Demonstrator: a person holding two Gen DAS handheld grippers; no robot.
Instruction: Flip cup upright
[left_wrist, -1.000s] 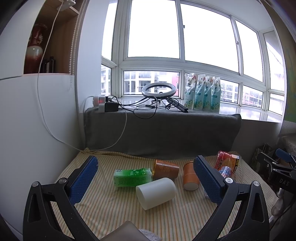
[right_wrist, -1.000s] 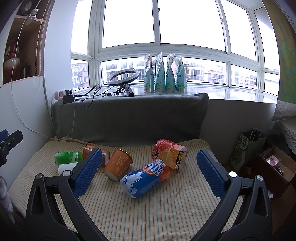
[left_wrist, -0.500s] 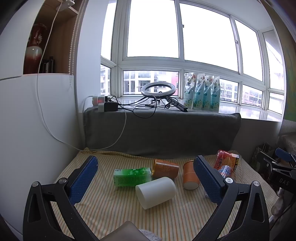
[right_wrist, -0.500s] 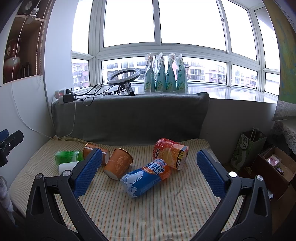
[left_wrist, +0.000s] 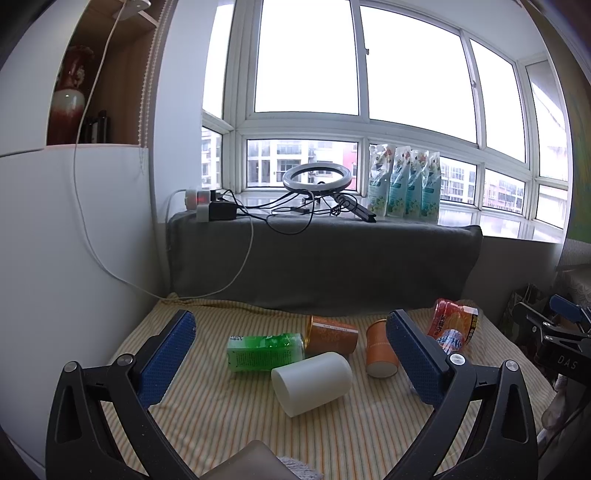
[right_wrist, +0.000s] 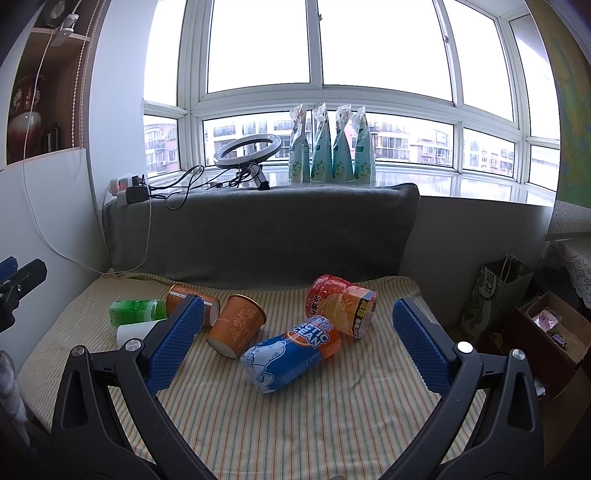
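A white cup (left_wrist: 312, 382) lies on its side on the striped cloth (left_wrist: 221, 424), between my left gripper's open fingers; it also shows in the right wrist view (right_wrist: 135, 331). Two orange paper cups lie tipped over behind it, one (left_wrist: 380, 353) (right_wrist: 236, 325) to the right and one (left_wrist: 330, 334) (right_wrist: 184, 297) at the back. My left gripper (left_wrist: 291, 354) is open and empty, short of the white cup. My right gripper (right_wrist: 295, 338) is open and empty, short of the orange cup and a blue bottle.
A green bottle (left_wrist: 264, 350) lies left of the cups. A blue and orange bottle (right_wrist: 291, 354) and a red-orange jar (right_wrist: 341, 304) lie on the right. A grey cushion (left_wrist: 325, 266) backs the surface. Boxes and a bag (right_wrist: 491, 299) stand off the right edge.
Both grippers have barely shifted; the objects have not moved.
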